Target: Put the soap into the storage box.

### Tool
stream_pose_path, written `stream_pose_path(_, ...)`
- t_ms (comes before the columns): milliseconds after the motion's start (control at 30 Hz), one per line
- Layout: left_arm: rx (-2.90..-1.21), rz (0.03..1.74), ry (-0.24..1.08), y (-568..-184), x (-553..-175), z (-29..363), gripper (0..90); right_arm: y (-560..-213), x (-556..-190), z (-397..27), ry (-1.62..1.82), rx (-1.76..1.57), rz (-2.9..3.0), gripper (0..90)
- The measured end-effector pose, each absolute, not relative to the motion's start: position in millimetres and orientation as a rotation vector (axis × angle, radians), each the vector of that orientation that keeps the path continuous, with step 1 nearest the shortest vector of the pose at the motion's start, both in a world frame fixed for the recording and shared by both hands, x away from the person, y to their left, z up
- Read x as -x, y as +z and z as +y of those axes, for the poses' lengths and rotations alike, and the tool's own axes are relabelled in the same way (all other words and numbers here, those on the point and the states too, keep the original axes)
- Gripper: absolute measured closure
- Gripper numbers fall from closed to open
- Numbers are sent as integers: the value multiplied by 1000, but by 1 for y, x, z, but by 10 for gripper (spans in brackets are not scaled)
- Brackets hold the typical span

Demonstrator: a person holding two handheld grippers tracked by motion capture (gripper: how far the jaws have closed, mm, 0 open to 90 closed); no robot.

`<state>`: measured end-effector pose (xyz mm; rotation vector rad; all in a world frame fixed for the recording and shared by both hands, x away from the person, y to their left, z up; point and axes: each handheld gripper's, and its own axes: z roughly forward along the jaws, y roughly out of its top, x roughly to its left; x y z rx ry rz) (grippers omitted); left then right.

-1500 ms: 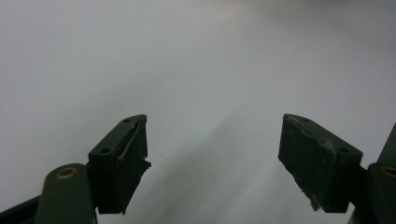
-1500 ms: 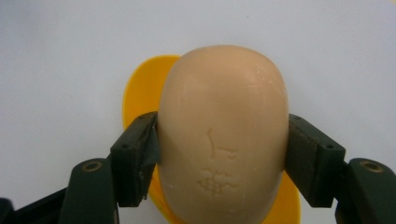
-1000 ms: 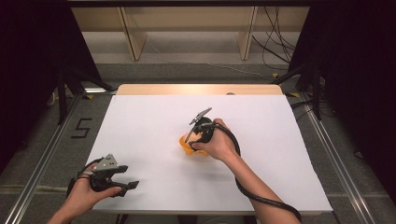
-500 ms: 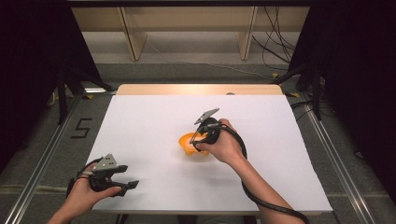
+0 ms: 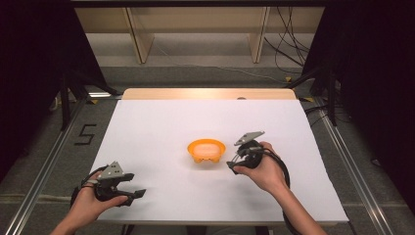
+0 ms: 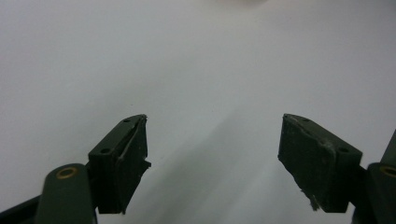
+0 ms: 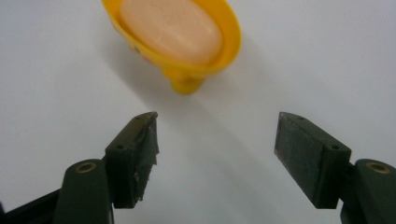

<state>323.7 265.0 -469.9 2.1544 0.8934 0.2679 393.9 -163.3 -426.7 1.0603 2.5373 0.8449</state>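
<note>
Bowl (image 5: 206, 150) sits on white table (image 5: 147, 127), just left of right gripper (image 5: 234, 163), apart from it; jaws wide, just been closing slightly, nothing between them.

Place: lab recording booth
Desk: white sheet on the desk (image 5: 147, 132)
Surround: black curtains (image 5: 29, 73) either side
Floor: metal rails (image 5: 44, 171), taped number 5 (image 5: 85, 134), loose cables (image 5: 288, 54)
Behind: bare wooden shelving (image 5: 195, 29)

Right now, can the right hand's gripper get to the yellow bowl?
Probably yes. The right gripper sits just beside the yellow bowl, apart from it. Its fingers stand open, having just closed a little, with nothing between them, and only bare white table lies in between.
</note>
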Motion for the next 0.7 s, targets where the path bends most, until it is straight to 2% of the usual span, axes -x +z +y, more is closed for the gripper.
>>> stream_pose_path(167, -2156, 913, 268, -471, -323, 264, 237, -443, -377, -185, 899, -1135, 2491, 347)
stream_pose_path(367, -2159, 892, 270, -471, -323, 263, 237, -455, -362, -205, 978, -1147, 2428, 438)
stream_pose_path(700, -2160, 872, 264, -470, -324, 264, 237, -456, -351, -216, 1008, -1212, 2376, 552)
